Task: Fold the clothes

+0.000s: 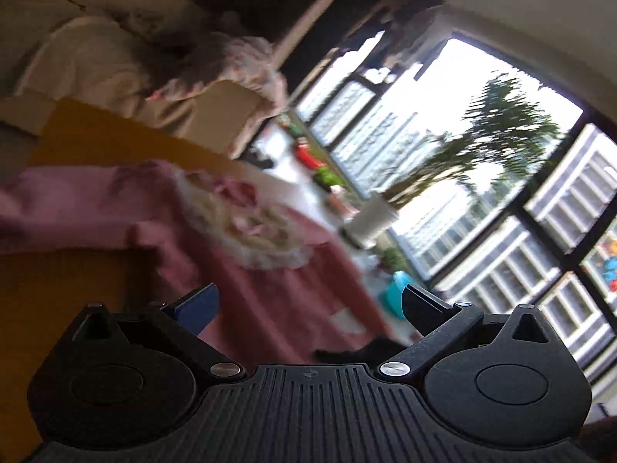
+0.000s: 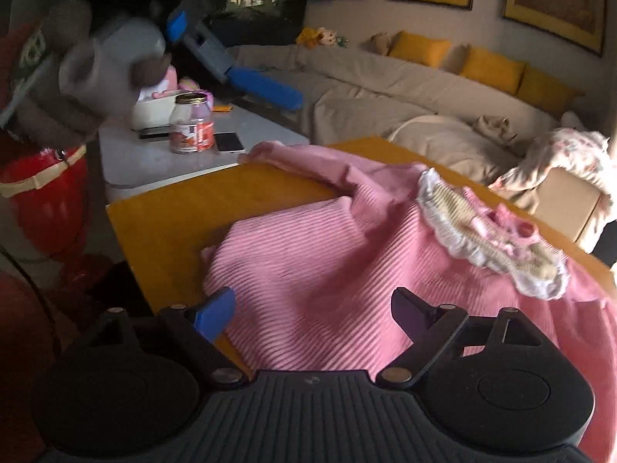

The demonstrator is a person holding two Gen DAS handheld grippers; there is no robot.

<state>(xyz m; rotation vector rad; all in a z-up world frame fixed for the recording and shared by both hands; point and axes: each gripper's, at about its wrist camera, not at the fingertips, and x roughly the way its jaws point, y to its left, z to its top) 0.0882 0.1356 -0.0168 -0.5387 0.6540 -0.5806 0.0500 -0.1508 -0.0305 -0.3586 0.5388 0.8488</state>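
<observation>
Right wrist view: pink top (image 2: 327, 254) lies rumpled on the yellow table (image 2: 166, 212), one sleeve folded across, frilly collar (image 2: 489, 227) at far right. Both grippers, right (image 2: 312, 308) and left (image 1: 308, 305), gape empty; most folding remains, I judge.

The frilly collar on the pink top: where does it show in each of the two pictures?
Left wrist view: collar left of centre, blurred, on the pink top.
Right wrist view: collar right of centre, above the right gripper.
Shared landmark: the floral cloth on the sofa.
</observation>
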